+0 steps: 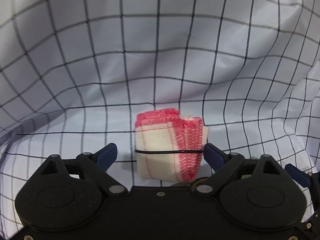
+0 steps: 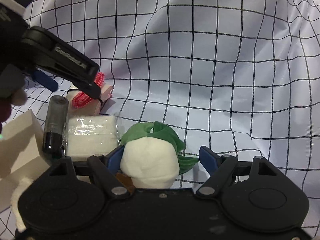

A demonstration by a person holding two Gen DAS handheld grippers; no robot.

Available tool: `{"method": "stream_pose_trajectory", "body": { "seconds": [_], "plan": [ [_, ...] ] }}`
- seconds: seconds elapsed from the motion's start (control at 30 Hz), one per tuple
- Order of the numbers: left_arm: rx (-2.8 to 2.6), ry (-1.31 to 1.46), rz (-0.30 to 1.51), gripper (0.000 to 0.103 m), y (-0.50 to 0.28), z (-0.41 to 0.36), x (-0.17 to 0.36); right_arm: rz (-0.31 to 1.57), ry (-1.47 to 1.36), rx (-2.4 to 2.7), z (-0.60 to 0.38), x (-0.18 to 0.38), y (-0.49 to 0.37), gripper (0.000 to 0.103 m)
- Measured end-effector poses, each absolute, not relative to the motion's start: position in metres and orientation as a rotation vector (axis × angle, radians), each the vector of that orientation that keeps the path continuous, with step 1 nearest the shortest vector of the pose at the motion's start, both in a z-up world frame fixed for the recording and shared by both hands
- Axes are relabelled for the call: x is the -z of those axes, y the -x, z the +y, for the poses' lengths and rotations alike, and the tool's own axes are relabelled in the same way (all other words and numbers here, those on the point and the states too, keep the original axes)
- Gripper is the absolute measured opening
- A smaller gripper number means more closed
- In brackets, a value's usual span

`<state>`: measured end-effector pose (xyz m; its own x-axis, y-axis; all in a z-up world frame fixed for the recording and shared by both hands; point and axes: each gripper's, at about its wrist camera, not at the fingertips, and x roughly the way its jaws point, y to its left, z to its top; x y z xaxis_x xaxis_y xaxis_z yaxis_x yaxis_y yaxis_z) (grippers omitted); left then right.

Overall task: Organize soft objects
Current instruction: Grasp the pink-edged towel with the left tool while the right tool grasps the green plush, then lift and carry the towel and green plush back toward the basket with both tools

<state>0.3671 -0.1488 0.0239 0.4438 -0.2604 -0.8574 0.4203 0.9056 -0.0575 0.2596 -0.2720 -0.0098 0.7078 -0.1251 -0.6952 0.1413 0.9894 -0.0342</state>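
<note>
Between my left gripper's [image 1: 161, 153] blue pads I see a cream folded cloth [image 1: 160, 150] edged in pink-red stitching, banded in black. Behind it lies a white sheet [image 1: 140, 50] gridded in black lines. Between my right gripper's [image 2: 162, 156] blue pads sits a white plush [image 2: 148, 164] with green leaves; to its left, a white wrapped bundle [image 2: 92, 134].

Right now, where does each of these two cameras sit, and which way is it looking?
Left wrist view: sits on the left tool, looking down past its fingers at a folded red-edged cloth on the checked sheet.
Right wrist view: sits on the right tool, looking down at a white-and-green plush; a hand shows at left.
Shared: the cloth, the sheet, and the left tool.
</note>
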Motion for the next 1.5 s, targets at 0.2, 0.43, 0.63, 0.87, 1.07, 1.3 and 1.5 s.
{"method": "stream_pose_trajectory", "body": {
  "seconds": [0.2, 0.43, 0.63, 0.87, 1.07, 1.3, 1.5],
  "plan": [
    [0.452, -0.162, 1.081, 0.09, -0.378, -0.157, -0.012, 0.771, -0.026, 0.136, -0.276, 0.011, -0.265, 0.079],
    [0.513, -0.09, 1.113, 0.07, -0.385, -0.162, -0.006, 0.791, -0.061, 0.094, -0.282, 0.011, -0.27, 0.055],
    [0.486, -0.084, 1.047, 0.07, -0.379, -0.155, -0.016, 0.757, -0.059, 0.117, -0.288, 0.0, -0.264, 0.052],
    [0.435, -0.057, 0.976, 0.07, -0.378, -0.13, -0.042, 0.751, -0.124, 0.209, -0.309, -0.015, -0.269, 0.052],
    [0.385, -0.037, 0.944, 0.07, -0.372, -0.093, -0.058, 0.759, -0.133, 0.228, -0.306, -0.023, -0.279, 0.052],
    [0.32, -0.046, 0.939, 0.07, -0.366, -0.04, -0.054, 0.759, -0.068, 0.183, -0.263, -0.032, -0.304, 0.052],
    [0.265, -0.036, 0.934, 0.07, -0.356, 0.009, -0.054, 0.747, -0.009, 0.083, -0.211, -0.039, -0.325, 0.052]
  ]
}}
